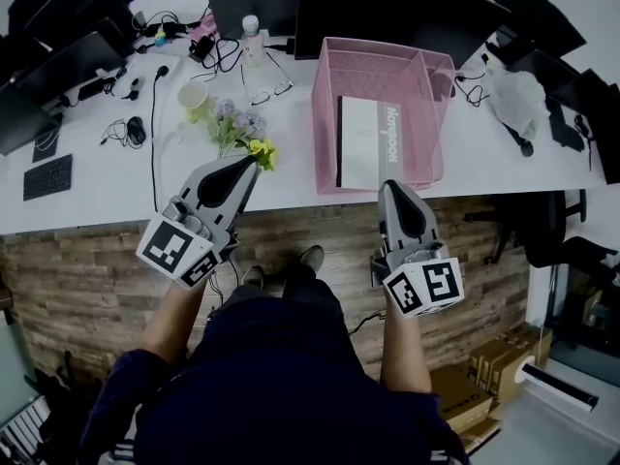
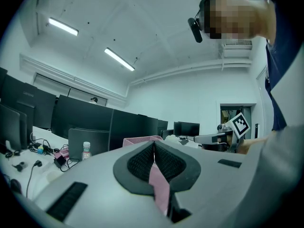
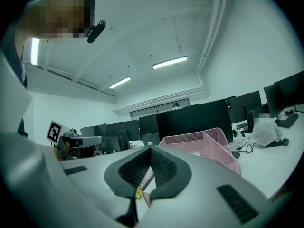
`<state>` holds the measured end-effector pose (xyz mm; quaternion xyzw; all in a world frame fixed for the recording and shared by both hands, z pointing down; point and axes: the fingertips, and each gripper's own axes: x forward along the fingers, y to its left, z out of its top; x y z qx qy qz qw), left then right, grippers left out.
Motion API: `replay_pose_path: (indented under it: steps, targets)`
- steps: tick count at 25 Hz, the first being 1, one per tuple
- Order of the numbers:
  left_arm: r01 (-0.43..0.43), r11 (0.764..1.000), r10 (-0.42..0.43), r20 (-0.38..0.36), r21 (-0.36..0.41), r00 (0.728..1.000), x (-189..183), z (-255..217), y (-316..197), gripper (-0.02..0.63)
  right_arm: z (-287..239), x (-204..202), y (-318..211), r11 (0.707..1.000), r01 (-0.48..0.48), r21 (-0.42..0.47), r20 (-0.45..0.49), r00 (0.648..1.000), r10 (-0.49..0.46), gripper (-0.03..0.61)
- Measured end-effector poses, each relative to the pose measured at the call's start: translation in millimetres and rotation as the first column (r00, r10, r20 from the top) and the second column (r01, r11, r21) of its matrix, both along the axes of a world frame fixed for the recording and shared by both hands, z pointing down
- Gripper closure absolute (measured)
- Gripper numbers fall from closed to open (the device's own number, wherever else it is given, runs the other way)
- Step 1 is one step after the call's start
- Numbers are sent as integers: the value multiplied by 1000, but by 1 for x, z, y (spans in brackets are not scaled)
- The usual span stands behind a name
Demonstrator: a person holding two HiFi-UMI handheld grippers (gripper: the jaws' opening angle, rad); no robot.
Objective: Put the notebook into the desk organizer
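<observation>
The pink mesh desk organizer point(image 1: 325, 105) stands on the white desk, right of centre. A white notebook point(image 1: 363, 143) with a dark spine edge lies flat inside it. My left gripper point(image 1: 249, 163) hovers at the desk's front edge, left of the organizer, its jaws shut with nothing between them. My right gripper point(image 1: 391, 186) is just in front of the organizer's near wall, also shut and empty. The right gripper view has the organizer point(image 3: 204, 144) close ahead of the right gripper point(image 3: 150, 148). Over the left gripper point(image 2: 153, 144), the organizer's rim point(image 2: 137, 139) shows in the left gripper view.
Artificial flowers point(image 1: 242, 134) lie by the left gripper's tip. A cup point(image 1: 193, 96), a bottle point(image 1: 252, 32), glasses point(image 1: 271, 90), cables, a mouse point(image 1: 136, 129) and a keyboard point(image 1: 46, 176) occupy the desk's left. Monitors line the back. A white bag point(image 1: 513, 95) sits at the right.
</observation>
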<state>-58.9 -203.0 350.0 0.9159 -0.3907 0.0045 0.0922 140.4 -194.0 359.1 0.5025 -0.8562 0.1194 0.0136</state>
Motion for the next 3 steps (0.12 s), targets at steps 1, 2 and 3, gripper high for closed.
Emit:
replay_pose_path:
  steps: [1,2,3]
  targets:
    - [0,1000,0,1,2,1000,1,0,-1,586,0,0,-1,1000,1,4,-2,1000,-1,574]
    - [0,1000,0,2,3,1000,2,0,-1,586,-1,1,-1,1000,2,7,-4,1000,-2,574]
    - [0,1000,0,3,5,1000,3,0,-1,586,-1,2,-2,1000,3,11,-6,1000,-3,574]
